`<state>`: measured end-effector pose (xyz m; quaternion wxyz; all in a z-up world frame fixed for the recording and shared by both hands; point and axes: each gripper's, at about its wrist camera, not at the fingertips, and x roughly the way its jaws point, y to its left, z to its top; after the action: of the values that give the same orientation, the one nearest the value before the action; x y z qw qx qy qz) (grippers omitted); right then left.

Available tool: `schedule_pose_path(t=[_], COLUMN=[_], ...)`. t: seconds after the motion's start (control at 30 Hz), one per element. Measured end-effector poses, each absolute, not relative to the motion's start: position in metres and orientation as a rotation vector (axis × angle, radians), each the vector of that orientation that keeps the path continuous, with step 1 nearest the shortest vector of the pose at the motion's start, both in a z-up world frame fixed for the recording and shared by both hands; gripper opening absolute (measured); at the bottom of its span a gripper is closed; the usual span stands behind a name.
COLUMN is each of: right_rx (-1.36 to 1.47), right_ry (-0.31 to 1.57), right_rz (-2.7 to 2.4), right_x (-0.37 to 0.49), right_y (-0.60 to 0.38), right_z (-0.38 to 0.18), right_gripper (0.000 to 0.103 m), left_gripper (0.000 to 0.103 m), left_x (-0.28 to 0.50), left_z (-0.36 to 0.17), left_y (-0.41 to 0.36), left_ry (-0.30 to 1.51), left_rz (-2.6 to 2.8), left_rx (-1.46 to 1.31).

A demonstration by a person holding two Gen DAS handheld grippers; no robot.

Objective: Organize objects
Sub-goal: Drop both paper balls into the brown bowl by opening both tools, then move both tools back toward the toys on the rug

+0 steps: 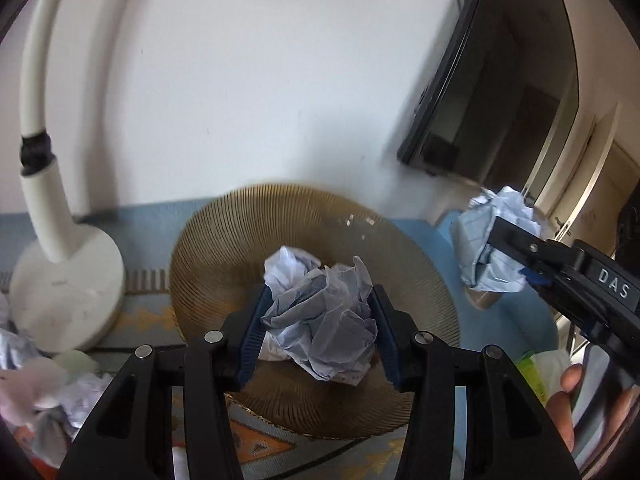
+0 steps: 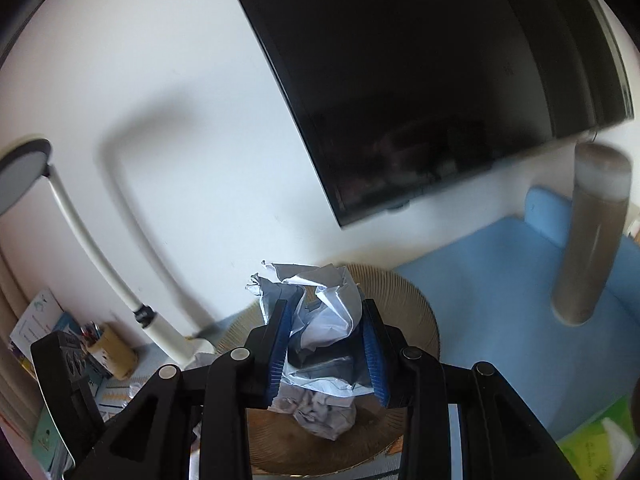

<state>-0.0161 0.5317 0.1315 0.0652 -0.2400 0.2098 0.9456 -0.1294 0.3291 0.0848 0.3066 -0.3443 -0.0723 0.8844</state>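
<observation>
Black tongs fill the bottom of both views, each pair closed narrow on a ball of crumpled paper. In the left wrist view the left tongs (image 1: 318,330) pinch a paper ball (image 1: 320,316) between blue pads, at lower centre of the frame, over the gold plate (image 1: 208,256). The right tongs (image 1: 506,254) come in from the right edge, pinching a second ball (image 1: 494,236) at mid right, above the blue mat (image 1: 424,236) and clear of the plate.

Going by size: the dark screen (image 2: 420,80) takes the upper right of the right wrist view, hung on the white wall. The mat spreads over the right side below it, with a tall grey cylinder (image 2: 588,236) standing on it at far right. The plate sits at bottom centre, ribbed and shallow. A white lamp (image 1: 60,256) stands at left on its round base, just beside the plate's rim. More crumpled paper (image 1: 84,400) lies on the counter at lower left, beside pale soft things too blurred to name.

In the right wrist view the right tongs (image 2: 326,344) hold their ball (image 2: 320,312), and another wad (image 2: 316,408) shows beneath it over the plate; whether that wad rests on the plate or is the one in the left tongs I cannot tell.

My reading is that the step in hand is gathering the paper onto the plate, both balls carried and neither yet released. The next move likely calls for lowering each ball to the plate's middle and spreading the tongs slowly, since light paper may cling to the pads or roll off the shallow rim.
</observation>
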Motion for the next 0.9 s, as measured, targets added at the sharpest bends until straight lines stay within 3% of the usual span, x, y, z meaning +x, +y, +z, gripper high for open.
schedule_pose_path(t=[0.17,0.2,0.23,0.3,0.33,0.37,0.63,0.77,0.9], right_rx=[-0.836,-0.844,-0.857,-0.930,-0.937,-0.922,-0.770,-0.741,-0.709], right_ry=[0.690,0.697,0.699,0.685,0.688,0.699,0.714,0.572,0.625], right_rz=[2.815,2.812,2.806,2.778,2.769,2.760,2.796,2.820,2.974], right_x=[-0.033,-0.035,-0.037,-0.043,-0.042,-0.040,-0.023,-0.019,0.010], right_y=[0.544,0.544,0.545,0.545,0.544,0.546,0.551,0.536,0.504], right_z=[0.106,0.103,0.101,0.094,0.092,0.090,0.093,0.105,0.133], right_gripper=[0.035,0.040,0.044,0.070,0.071,0.071,0.071,0.071,0.075], left_gripper=[0.047,0.049,0.056,0.077,0.088,0.092,0.092,0.092,0.098], left_x=[-0.133,-0.134,-0.133,-0.135,-0.135,-0.133,-0.116,-0.081,-0.037], left_z=[0.070,0.069,0.068,0.068,0.069,0.071,0.092,0.117,0.134], left_y=[0.335,0.335,0.336,0.336,0.334,0.329,0.295,0.263,0.206], left_ry=[-0.169,-0.175,-0.181,-0.186,-0.203,-0.227,-0.386,-0.350,-0.301], left_rz=[2.338,2.333,2.325,2.325,2.337,2.353,2.346,2.412,2.537], left_rx=[-0.940,-0.938,-0.940,-0.953,-0.945,-0.917,-0.863,-0.781,-0.732])
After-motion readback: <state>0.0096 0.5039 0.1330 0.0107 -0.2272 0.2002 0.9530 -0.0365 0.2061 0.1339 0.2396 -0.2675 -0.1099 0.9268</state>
